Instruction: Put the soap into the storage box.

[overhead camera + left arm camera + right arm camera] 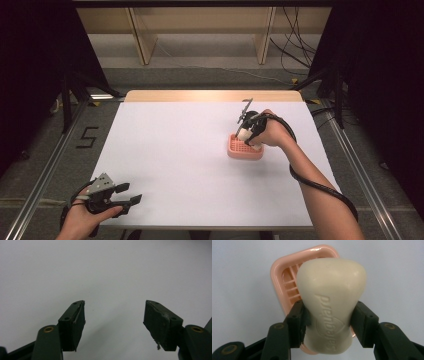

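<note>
A cream bar of soap (331, 305) with embossed lettering is clamped between the jaws of my right gripper (329, 322), and in the high view the soap (244, 134) hangs just above a pink slatted soap dish (243, 149). The pink dish (287, 275) lies directly under the soap, mostly covered by it. My right gripper (247, 134) points down over the dish at the right of the white table. My left gripper (129, 193) rests near the table's front left corner, its jaws open with nothing between them. The left gripper (113, 323) faces bare white tabletop.
The white table (175, 150) has a wooden strip along its far edge. A cable trails from the right gripper along the person's forearm (320, 187). Beyond the table stand wooden shelving legs (142, 40) and loose cables on the floor.
</note>
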`<action>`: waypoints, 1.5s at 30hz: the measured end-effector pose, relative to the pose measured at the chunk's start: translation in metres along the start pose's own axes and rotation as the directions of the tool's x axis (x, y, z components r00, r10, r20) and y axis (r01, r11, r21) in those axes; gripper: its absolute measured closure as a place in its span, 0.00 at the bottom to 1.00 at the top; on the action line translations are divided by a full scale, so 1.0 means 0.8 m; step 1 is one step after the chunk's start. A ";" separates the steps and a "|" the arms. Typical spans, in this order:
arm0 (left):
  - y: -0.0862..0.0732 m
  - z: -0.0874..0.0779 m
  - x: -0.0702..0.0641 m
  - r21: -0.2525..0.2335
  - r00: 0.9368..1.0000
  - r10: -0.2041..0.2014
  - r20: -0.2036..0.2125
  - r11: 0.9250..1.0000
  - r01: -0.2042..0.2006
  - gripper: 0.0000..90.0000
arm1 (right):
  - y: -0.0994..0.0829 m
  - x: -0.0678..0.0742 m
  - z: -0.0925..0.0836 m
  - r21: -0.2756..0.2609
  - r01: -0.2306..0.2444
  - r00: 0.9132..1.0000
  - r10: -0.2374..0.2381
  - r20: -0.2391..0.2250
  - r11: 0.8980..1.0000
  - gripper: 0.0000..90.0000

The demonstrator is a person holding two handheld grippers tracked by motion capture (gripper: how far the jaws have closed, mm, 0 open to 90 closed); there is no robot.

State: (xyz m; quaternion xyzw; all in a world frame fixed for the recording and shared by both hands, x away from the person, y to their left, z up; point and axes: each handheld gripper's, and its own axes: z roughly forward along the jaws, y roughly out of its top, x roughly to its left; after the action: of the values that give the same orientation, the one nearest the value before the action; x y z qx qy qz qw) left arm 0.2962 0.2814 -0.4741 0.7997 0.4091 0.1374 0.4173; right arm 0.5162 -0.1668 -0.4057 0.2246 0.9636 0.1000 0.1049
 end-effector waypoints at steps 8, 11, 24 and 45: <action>-0.001 0.001 -0.001 -0.019 1.000 -0.012 -0.006 1.000 0.012 0.37 | 0.001 0.000 0.002 0.007 0.005 1.000 -0.005 -0.010 1.000 0.56; 0.000 0.001 -0.001 -0.009 1.000 -0.003 -0.006 1.000 0.003 0.37 | 0.001 0.000 0.003 0.007 0.000 1.000 0.000 -0.008 1.000 0.56; 0.000 0.000 0.000 -0.003 1.000 0.006 -0.007 1.000 -0.007 0.37 | 0.000 0.000 0.011 -0.007 0.011 1.000 -0.012 -0.001 1.000 0.56; 0.000 0.000 -0.001 -0.010 1.000 -0.011 -0.002 1.000 0.011 0.37 | 0.002 -0.003 0.023 0.005 0.016 1.000 -0.016 -0.012 1.000 0.56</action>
State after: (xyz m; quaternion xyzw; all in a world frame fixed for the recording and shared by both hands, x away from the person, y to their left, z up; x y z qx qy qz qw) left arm 0.2958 0.2807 -0.4745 0.7952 0.4132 0.1379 0.4218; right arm 0.5233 -0.1637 -0.4225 0.2165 0.9662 0.0981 0.0995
